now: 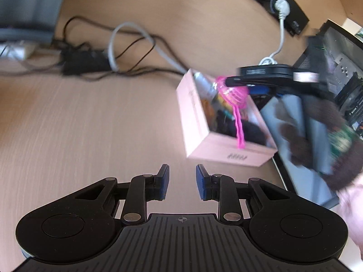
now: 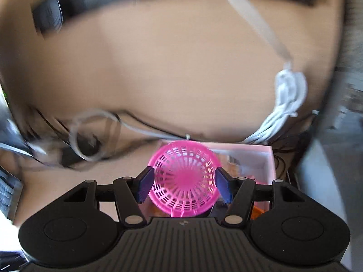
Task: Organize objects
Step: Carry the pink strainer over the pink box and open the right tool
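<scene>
A pink open box (image 1: 199, 122) holding several small items sits on the wooden desk (image 1: 90, 117); it also shows in the right wrist view (image 2: 267, 156). My right gripper (image 2: 184, 184) is shut on a pink plastic mesh basket (image 2: 184, 176), held over the box. In the left wrist view the basket (image 1: 233, 95) hangs above the box with its pink handle (image 1: 239, 129) dangling, under the right gripper (image 1: 236, 81). My left gripper (image 1: 182, 181) is open and empty, low over the desk in front of the box.
A tangle of black and grey cables (image 1: 109, 54) lies at the back left. A white cable (image 1: 281, 36) runs to a black power strip (image 1: 279, 6). A dark tray (image 1: 301, 158) lies to the right of the box.
</scene>
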